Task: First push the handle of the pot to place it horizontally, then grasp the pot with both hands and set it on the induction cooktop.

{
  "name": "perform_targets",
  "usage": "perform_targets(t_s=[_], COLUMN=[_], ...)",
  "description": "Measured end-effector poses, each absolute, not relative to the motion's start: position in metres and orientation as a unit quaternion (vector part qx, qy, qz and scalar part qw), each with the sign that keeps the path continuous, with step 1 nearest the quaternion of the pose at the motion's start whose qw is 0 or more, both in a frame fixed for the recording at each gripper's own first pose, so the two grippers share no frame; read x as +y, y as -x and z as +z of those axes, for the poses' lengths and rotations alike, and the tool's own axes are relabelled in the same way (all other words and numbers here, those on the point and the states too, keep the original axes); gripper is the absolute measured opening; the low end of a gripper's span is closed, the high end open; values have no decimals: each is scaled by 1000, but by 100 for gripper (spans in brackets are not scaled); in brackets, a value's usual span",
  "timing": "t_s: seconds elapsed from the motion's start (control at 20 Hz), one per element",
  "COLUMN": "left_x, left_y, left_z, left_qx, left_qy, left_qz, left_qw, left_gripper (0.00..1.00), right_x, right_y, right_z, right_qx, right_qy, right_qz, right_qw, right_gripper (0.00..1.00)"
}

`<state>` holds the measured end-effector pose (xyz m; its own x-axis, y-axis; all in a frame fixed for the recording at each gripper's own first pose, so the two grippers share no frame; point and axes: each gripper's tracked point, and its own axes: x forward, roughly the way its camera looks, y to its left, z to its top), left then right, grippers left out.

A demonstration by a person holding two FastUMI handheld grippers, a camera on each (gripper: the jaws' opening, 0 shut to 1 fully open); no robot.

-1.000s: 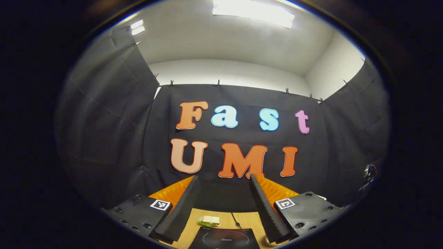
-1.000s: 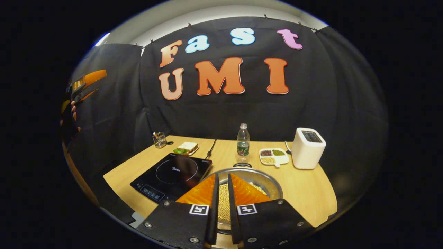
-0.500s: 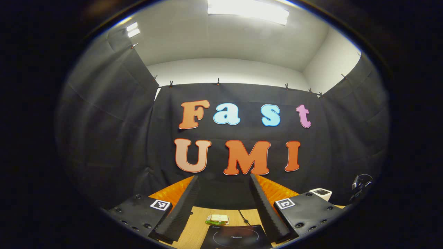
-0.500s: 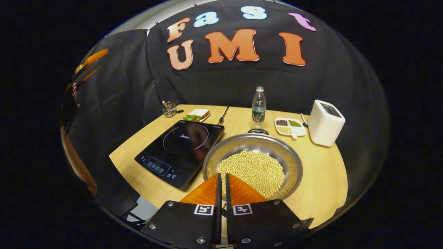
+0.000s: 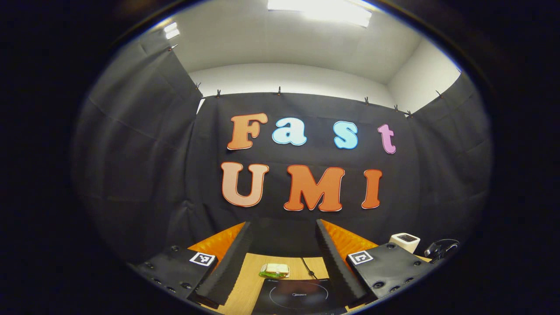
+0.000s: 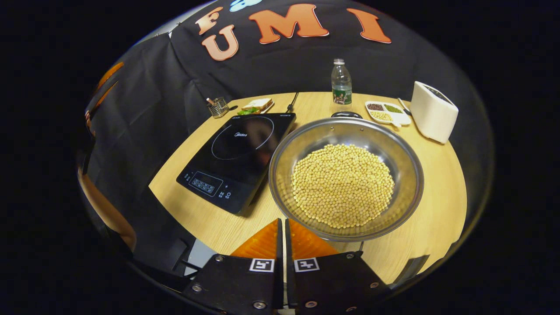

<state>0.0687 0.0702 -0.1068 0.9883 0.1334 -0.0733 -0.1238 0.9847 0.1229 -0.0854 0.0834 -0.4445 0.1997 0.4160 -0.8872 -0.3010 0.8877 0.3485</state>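
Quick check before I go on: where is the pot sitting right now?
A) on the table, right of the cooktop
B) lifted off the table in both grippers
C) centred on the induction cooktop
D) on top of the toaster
A: in the right gripper view the pot of beans rests on the table, right of the induction cooktop.

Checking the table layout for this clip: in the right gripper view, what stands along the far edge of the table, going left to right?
Small holder with utensils → plate with a sandwich → water bottle → divided dish of beans → white toaster.
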Motion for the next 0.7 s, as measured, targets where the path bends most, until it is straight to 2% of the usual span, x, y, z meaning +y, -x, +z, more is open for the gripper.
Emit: perform_targets(t_s=[0.15,0.2,0.5,0.7], left_x=[73,75,72,74], left_y=[-71,-71,-78,-84], left_z=[-113,-113,-118,-123], left_qx=[50,51,58,66], left_qy=[-61,-62,-59,-66], left_qz=[65,67,62,65], left_qw=[995,995,995,994], left_gripper=[97,95,95,94], right_x=[82,81,93,97], right_y=[95,98,96,99], right_z=[-460,-464,-482,-489], right_qx=[615,624,644,673], right_qy=[-58,-60,-78,-120], right_qz=[226,222,208,195], right_qw=[753,747,732,703], right_gripper=[0,0,0,0])
